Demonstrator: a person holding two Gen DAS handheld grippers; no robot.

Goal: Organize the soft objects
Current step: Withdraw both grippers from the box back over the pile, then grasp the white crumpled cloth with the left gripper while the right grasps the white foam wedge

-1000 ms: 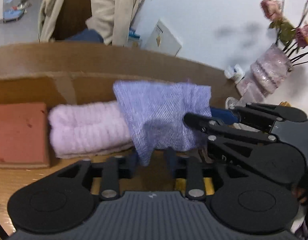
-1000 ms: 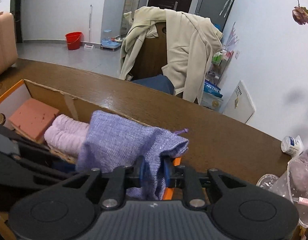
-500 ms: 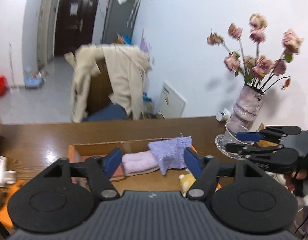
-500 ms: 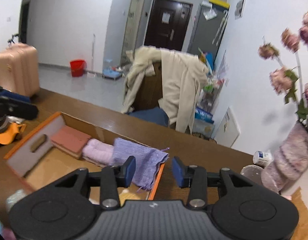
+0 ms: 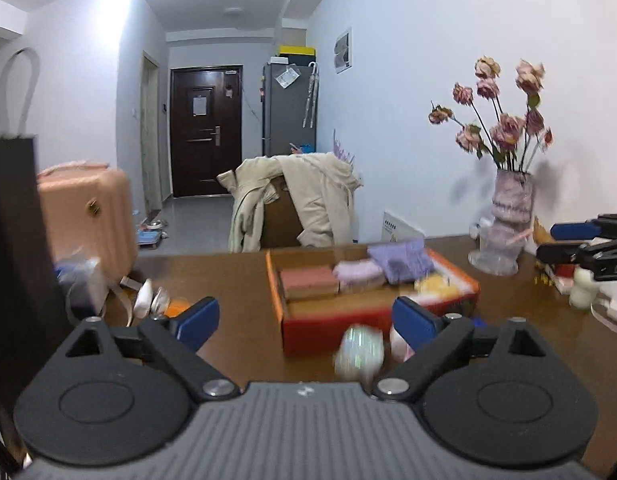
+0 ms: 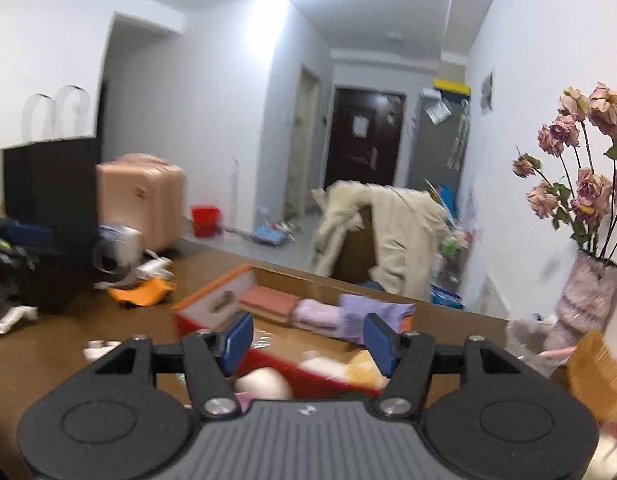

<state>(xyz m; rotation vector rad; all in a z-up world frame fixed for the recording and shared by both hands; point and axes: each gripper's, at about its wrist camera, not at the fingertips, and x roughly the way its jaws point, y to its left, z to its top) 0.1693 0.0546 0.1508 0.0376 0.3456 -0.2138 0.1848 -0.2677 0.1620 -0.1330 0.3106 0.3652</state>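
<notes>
Gaping wide, the left hand-held gripper [image 5: 306,322] hangs above the brown bench [image 5: 244,280] with nothing between its blue pads, and the right hand-held gripper [image 6: 308,338] is likewise spread wide and holds nothing. Both sit back from the orange box [image 5: 328,334], which stands on the bench ahead of them.

Along the far side of the box lie three soft things in a row: a reddish-brown folded cloth [image 5: 308,282] at the left, a pale pink rolled towel [image 5: 358,274] touching it in the middle, and a purple knitted cloth [image 5: 402,260] at the right, draped partly over the towel and reaching the box's far wall. Nearer the right corner of the box is a yellow plush toy [image 5: 436,286], blurred. A pale rounded object [image 5: 360,352] sits just in front of the box by the left gripper; motion blur hides what it is.

From the left wrist view the right gripper's fingers show at the far right edge, beside a vase of dried roses [image 5: 510,204] on the bench. A beige coat [image 5: 308,200] hangs over a chair behind the bench, and a pink suitcase [image 5: 84,216] stands to the left.
</notes>
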